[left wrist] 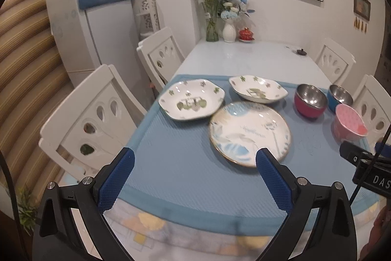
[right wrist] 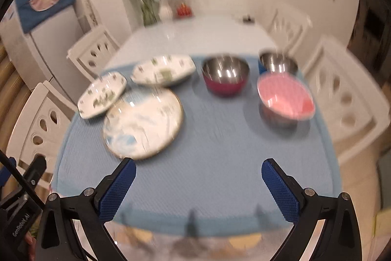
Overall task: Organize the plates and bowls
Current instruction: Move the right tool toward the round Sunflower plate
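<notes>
On the blue mat (left wrist: 171, 163) lie three plates, a round plate (left wrist: 249, 131) nearest, and three bowls (left wrist: 310, 99) to its right; plates look stiff, glazed, breakable; I would grip the rim; left gripper (left wrist: 195, 160) and right gripper (right wrist: 198, 170) stand wide, empty.

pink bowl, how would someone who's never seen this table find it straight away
Start at the blue mat covering the near end of the white dining table, and go to its right side, where three bowls cluster. The pink bowl is the nearest of them, in front of the red bowl and blue bowl; those two have shiny steel insides, this one is pink inside.
</notes>
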Tool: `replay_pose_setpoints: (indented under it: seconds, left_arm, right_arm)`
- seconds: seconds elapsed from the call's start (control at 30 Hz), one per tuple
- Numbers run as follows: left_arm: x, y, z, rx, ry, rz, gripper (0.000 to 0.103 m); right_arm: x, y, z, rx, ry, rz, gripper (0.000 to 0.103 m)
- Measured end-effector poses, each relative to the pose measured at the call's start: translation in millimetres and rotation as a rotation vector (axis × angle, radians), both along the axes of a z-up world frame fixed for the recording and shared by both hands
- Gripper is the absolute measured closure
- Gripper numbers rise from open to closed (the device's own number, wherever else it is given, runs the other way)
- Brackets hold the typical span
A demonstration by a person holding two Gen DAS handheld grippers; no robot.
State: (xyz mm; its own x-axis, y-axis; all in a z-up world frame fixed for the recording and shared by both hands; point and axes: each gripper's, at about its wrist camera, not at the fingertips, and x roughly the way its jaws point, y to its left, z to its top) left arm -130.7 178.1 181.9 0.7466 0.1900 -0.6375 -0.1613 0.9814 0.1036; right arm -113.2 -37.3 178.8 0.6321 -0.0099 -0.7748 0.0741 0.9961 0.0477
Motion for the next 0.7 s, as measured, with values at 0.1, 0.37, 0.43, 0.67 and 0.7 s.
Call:
replay_pose_setpoints:
  seconds: [0.1, 0.37, 0.43, 0.67, 0.7]
  left_arm:
    - [13, 14, -3, -0.016, 0.008, -0.016, 0.003]
    - [48, 42, -4, -0.080, 0.002, -0.047, 0.003]
    - [58, 48, -5, -0.120, 0.014, -0.043, 0.003]
    - [90, 48, -27, -0.155, 0.104, -0.086, 0.003]
    - [92, 48, -29, -0.160, 0.115, -0.093, 0.003]
  right_arm:
    - [0, 26, 9, -0.041, -0.068, 0.027, 0.001]
    - [9, 56, 15, -0.032, -0.189, 0.103, 0.001]
    - [15, 57, 18, 0.012, -0.192, 0.109, 0.001]
    - [42, 60, -9, -0.001, -0.091, 0.033, 0.001]
    - [46, 57, -13, 0.011, -0.072, 0.023, 0.001]
